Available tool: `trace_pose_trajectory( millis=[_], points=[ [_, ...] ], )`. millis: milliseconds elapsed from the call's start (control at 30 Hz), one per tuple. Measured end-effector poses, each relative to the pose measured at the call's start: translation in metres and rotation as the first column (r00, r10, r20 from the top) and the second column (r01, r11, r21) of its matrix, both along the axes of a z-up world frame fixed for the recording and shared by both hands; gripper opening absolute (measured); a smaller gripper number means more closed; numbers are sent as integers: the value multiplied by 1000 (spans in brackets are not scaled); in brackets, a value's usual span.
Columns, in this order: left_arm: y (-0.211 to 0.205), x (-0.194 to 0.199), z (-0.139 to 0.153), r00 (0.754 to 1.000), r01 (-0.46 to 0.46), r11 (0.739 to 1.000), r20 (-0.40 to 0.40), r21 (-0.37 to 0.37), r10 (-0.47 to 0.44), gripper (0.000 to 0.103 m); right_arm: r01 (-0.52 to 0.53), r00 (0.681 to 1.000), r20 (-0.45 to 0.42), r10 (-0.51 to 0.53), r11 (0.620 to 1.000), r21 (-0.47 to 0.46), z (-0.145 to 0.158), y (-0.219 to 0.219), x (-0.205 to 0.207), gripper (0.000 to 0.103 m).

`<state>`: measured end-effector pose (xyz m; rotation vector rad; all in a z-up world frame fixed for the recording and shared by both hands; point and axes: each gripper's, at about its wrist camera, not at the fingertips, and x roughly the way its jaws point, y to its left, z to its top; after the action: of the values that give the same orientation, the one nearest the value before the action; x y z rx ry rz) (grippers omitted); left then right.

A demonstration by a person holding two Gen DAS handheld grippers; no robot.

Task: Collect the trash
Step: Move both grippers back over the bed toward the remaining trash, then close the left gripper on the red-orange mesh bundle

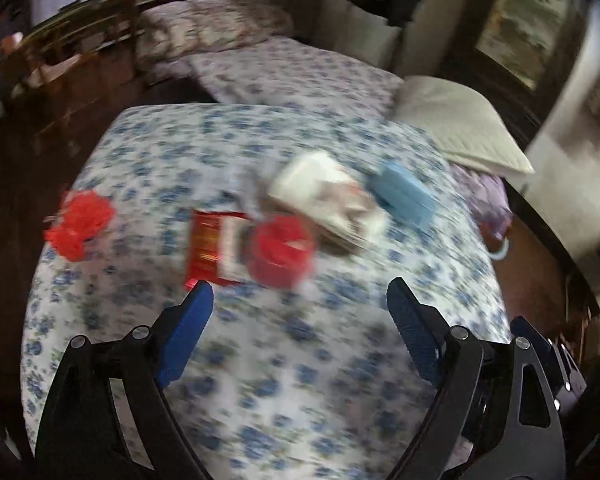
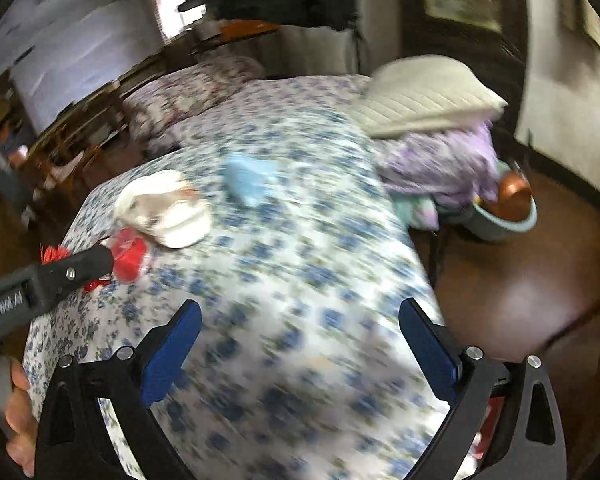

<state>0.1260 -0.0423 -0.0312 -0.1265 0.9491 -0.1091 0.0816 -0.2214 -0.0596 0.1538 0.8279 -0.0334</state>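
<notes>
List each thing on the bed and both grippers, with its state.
left gripper: jaws open, empty
right gripper: jaws open, empty
red packet: lying flat
red wrapper: crumpled
white paper wad: crumpled
blue item: lying loose

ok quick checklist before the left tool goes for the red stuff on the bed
1. Left tool open and empty: ok, blue pads apart, nothing between them.
2. Right tool free: ok, open and empty.
3. Red cup within the left tool's line: ok, just ahead of its tips.
4. Red wrapper separate from the cup: cannot tell, they overlap and the image is blurred.
5. Red crumpled piece reachable: ok, lying alone near the bed edge.
6. Trash bin in sight: not ok, none visible.
</notes>
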Motion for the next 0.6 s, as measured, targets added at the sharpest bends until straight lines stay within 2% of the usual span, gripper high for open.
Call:
trace_pose_trajectory(
  millis=[67,133,200,300,333,500,567,600],
  points=[
    [12,5,1,1000,-7,1000,0,19,7,86,-43,999,21,44,999,-28,-7,10,-4,97],
    [26,7,1,999,-27,996,31,86,24,86,-81,997,7,81,995,-60,-16,16,-10,97],
    [42,8,3,996,-56,983,79,172,43,86,-107,994,-15,106,993,-52,-18,19,-10,97],
    [61,13,-2,991,-76,940,127,333,35,86,-122,993,-7,121,992,-28,-16,18,-13,97],
    [69,15,-4,990,-83,932,133,354,38,86,-121,993,-9,121,993,-17,-16,16,-13,97],
    [119,31,-15,985,-156,938,120,308,125,85,-114,993,-17,115,992,53,-20,9,-9,97],
    [129,39,-19,983,-172,942,113,288,145,78,-115,993,-19,116,992,51,-20,9,-9,97],
    [136,44,-25,983,-177,947,97,269,157,68,-115,993,-20,116,992,44,-20,9,-9,97]
  ],
)
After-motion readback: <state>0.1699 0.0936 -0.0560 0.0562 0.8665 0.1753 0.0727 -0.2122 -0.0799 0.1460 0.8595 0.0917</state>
